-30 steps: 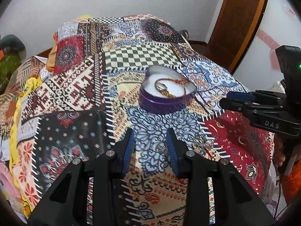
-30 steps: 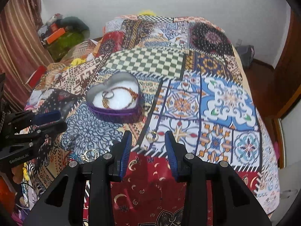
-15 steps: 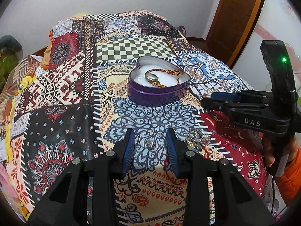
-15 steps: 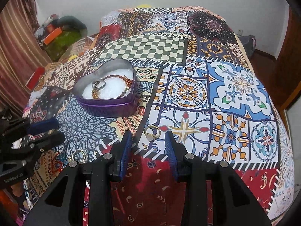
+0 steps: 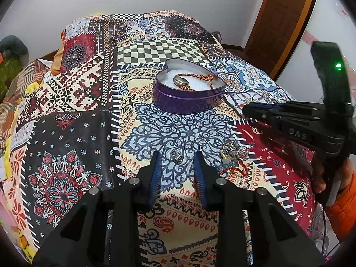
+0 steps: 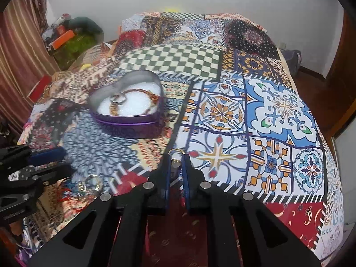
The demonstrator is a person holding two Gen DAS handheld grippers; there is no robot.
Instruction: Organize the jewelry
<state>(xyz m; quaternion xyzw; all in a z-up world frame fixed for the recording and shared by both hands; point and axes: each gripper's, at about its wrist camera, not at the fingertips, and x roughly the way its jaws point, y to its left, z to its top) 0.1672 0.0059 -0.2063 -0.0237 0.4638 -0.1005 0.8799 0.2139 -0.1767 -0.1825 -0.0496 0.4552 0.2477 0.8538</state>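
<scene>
Gold ring (image 6: 175, 160) between right jaws (narrowed)

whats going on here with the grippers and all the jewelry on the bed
A person is sorting jewelry on a patchwork bedspread with two handheld grippers. The right gripper has closed on a gold ring. The left gripper is open around a small silver ring, beside a pile of rings. The heart-shaped tin already holds a bracelet.

The right gripper (image 6: 176, 163) pinches a gold ring (image 6: 175, 155) on the quilt (image 6: 278, 102), near the heart-shaped tin (image 6: 126, 113) to its right.
</scene>
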